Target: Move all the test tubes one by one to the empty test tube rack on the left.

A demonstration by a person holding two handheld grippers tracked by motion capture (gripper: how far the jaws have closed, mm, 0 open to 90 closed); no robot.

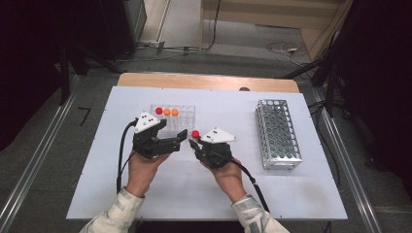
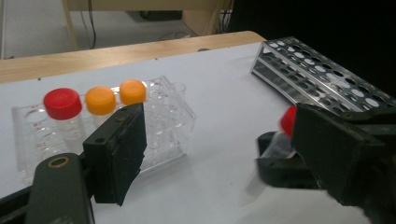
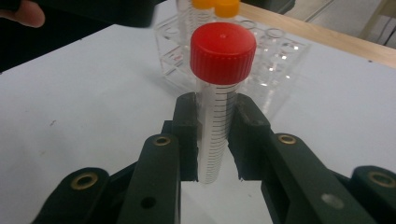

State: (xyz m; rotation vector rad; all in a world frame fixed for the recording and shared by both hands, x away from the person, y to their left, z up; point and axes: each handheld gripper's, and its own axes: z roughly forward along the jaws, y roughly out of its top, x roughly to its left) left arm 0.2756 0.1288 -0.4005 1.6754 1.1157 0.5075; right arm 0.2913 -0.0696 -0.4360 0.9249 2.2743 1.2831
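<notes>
Red-capped clear plastic tube, printed with black graduation marks down its side, stands clamped between the two black jaws of the right gripper, whose pads press on its body just below the cap. In the high view this tube's red cap sits at the tip of the right gripper, above the white table top and just to the right of the clear plastic tube rack. That rack holds three more capped tubes along its far-left row: one red-capped tube at the end, then two orange-capped tubes side by side next to it; the remaining holes of the rack look bare. The left gripper is held just in front of the rack with its jaws spread wide and nothing between them; in the left gripper view one black pad stands before the rack's front wall, apart from it, while the other jaw rises at the right edge. Beyond that jaw the held tube's cap peeks out. A perforated metal tube rack lies on the right part of the table, well apart from both grippers. Both hands, in pale patterned sleeves, come in from the near edge.
</notes>
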